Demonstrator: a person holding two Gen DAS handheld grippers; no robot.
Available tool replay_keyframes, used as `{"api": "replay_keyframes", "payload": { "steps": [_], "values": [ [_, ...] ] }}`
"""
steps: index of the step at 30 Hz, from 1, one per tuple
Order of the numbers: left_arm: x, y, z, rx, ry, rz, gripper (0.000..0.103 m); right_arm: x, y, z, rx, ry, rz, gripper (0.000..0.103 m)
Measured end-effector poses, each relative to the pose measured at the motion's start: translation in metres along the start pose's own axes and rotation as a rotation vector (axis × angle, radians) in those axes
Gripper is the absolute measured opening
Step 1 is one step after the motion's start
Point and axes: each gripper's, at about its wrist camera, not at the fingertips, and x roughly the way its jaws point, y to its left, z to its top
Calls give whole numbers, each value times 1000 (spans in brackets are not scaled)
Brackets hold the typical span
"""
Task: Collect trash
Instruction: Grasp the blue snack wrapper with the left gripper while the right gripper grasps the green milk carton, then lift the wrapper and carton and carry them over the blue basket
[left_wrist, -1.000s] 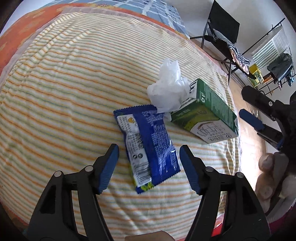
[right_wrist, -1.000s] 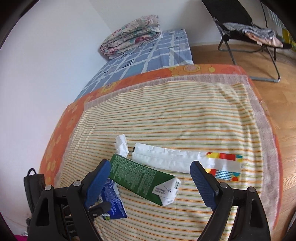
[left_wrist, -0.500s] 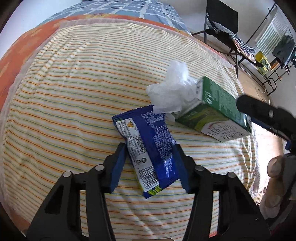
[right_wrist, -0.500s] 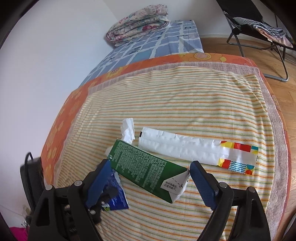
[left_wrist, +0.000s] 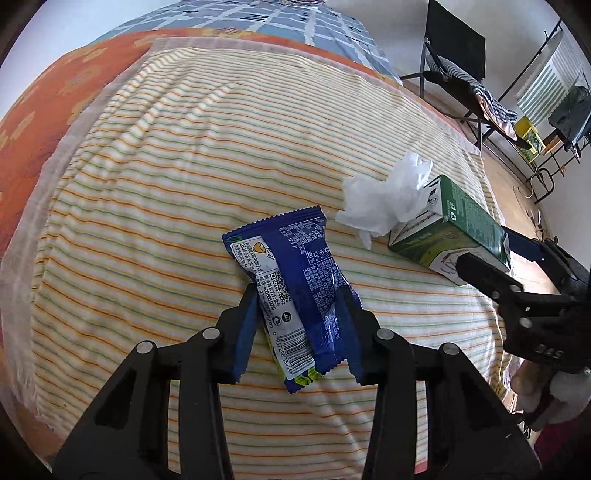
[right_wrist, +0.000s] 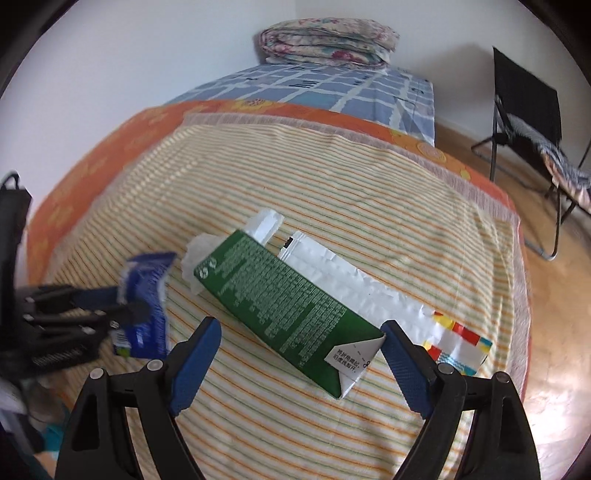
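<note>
My left gripper (left_wrist: 299, 317) is shut on a blue snack wrapper (left_wrist: 295, 280), which stands up off the striped bed cover (left_wrist: 184, 166); the wrapper also shows in the right wrist view (right_wrist: 146, 295). A crumpled white tissue (left_wrist: 388, 199) lies against a green milk carton (left_wrist: 454, 229). In the right wrist view my right gripper (right_wrist: 301, 354) is open, its jaws on either side of the carton's (right_wrist: 284, 306) near end. A white wrapper with a coloured end (right_wrist: 369, 288) lies behind the carton.
An orange sheet (right_wrist: 110, 147) and a blue checked sheet (right_wrist: 314, 85) lie beyond the striped cover, with a folded quilt (right_wrist: 328, 40) at the wall. A black folding chair (right_wrist: 528, 110) stands on the wooden floor to the right.
My left gripper has closed on the blue wrapper and lifted it off the cover. My right gripper has moved in closer around the green carton.
</note>
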Motion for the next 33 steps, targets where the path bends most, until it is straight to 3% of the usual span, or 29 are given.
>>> {"api": "replay_keyframes", "payload": {
  "steps": [2,8,11,15,19,24,33],
  "values": [
    [-3,3,-1,2,0,-1,42,3,2,0,-9,7,-3,88],
    [-11,10,0,5,-14,-2,42,-3,8,-3,-9,16,94,67],
    [-16,14,-1,1,-23,0,41,-2,16,-5,-46,19,66,56],
    [-17,16,-2,-1,-24,-3,41,-2,24,-5,-74,10,45,52],
    [-19,17,-4,6,-25,-1,41,0,33,-6,-97,20,84,51],
    [-23,18,-5,7,-39,-4,41,8,40,-12,-115,24,44,48],
    [-50,21,-8,25,-90,-28,40,-25,49,-22,-96,-37,53,47]
  ]
}}
